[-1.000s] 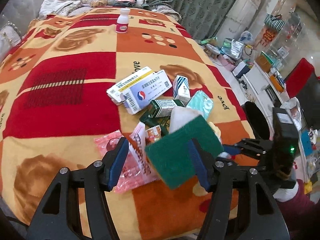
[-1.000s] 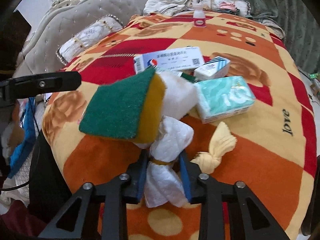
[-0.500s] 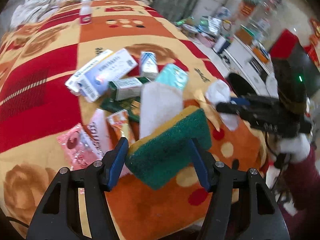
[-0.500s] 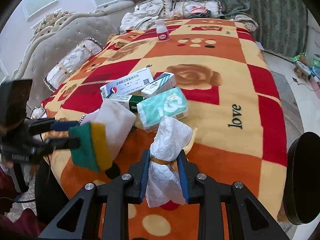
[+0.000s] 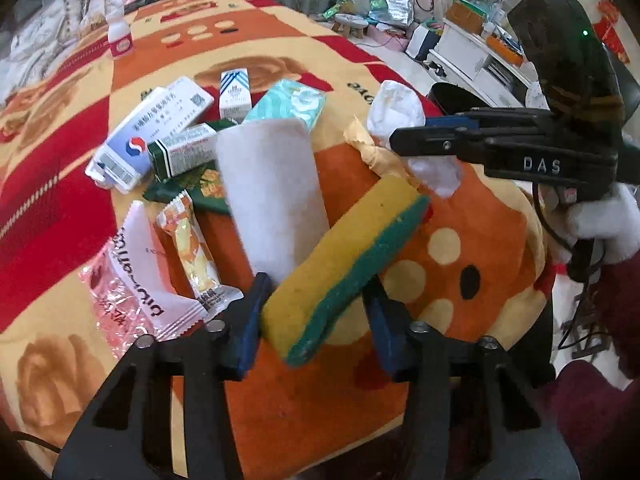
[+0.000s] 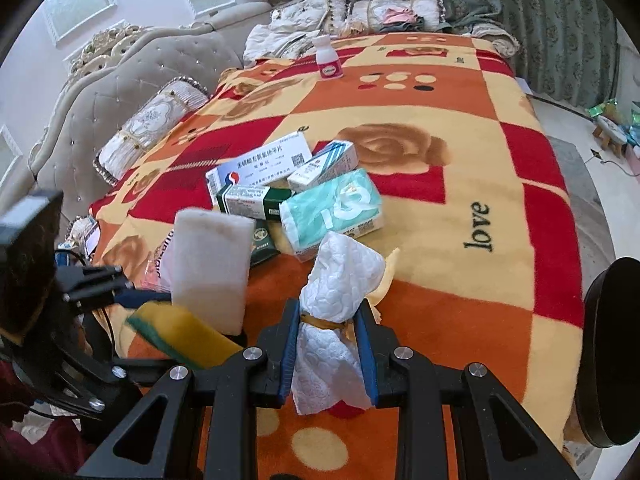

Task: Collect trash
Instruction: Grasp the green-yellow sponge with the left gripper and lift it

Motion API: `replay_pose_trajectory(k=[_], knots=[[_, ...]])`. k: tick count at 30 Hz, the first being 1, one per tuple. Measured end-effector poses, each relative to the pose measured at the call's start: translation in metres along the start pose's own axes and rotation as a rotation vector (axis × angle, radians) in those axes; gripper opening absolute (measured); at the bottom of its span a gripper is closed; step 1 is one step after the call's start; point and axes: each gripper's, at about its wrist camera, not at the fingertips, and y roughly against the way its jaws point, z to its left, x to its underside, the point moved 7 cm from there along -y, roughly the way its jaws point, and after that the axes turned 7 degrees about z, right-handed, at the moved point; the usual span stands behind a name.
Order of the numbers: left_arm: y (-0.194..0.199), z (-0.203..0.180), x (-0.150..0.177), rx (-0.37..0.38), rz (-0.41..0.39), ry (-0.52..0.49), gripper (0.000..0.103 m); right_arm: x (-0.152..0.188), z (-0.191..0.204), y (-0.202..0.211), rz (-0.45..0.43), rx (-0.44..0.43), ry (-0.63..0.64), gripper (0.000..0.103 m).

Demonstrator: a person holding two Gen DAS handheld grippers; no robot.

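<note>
Sponge (image 5: 340,264) apparently between left pads (image 5: 248,316)

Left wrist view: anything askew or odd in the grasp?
Yes. The yellow-and-green scouring sponge sits diagonally between the left tongs, most of it jutting up to the right. The jaws have just been closing on it. The white rectangular sponge behind leans rather than lying flat.
</note>
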Motion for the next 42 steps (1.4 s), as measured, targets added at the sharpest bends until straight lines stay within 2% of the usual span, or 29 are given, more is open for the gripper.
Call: replay_pose_trajectory(k=[1,4,9,15,19,26,29,30,31,32,35,37,42], knots=[[0.004,0.001,-0.001,0.011,-0.008,0.008,0.033,0.000,-0.001,0.004,-0.008,0.002,0.000,0.026],[0.020,0.003,-0.006,0.030,-0.042,0.036,0.024,-0.003,-0.003,0.014,-0.029,0.001,-0.002,0.026],[0.047,0.001,-0.020,0.092,-0.102,0.069,0.023,-0.009,-0.007,0.031,-0.072,-0.012,-0.016,0.026],[0.054,-0.009,-0.040,0.126,-0.132,0.088,0.023,-0.012,-0.011,0.043,-0.101,0.002,-0.025,0.026],[0.039,-0.006,-0.040,0.078,-0.096,0.092,0.023,-0.009,-0.016,0.046,-0.102,0.003,-0.038,0.026],[0.015,0.008,-0.019,0.079,-0.029,0.176,0.027,-0.003,-0.024,0.037,-0.072,0.005,-0.059,0.026],[0.027,-0.015,-0.016,0.094,-0.066,0.095,0.027,-0.001,-0.024,0.032,-0.059,0.001,-0.057,0.026],[0.032,-0.025,-0.015,0.055,-0.095,0.039,0.027,-0.001,-0.023,0.031,-0.056,-0.002,-0.056,0.026],[0.032,-0.027,-0.015,0.033,-0.096,0.024,0.026,-0.001,-0.022,0.030,-0.055,-0.007,-0.055,0.026],[0.027,-0.026,-0.015,0.028,-0.078,0.023,0.026,-0.002,-0.021,0.030,-0.056,-0.012,-0.052,0.026],[0.019,-0.017,-0.014,0.088,-0.045,0.084,0.022,-0.003,-0.017,0.030,-0.057,-0.010,-0.042,0.026],[0.022,-0.019,-0.015,0.079,-0.055,0.074,0.017,-0.004,-0.016,0.031,-0.061,-0.010,-0.039,0.026],[0.021,-0.032,-0.013,0.042,-0.038,-0.006,0.018,-0.001,-0.021,0.031,-0.057,-0.003,-0.051,0.026]])
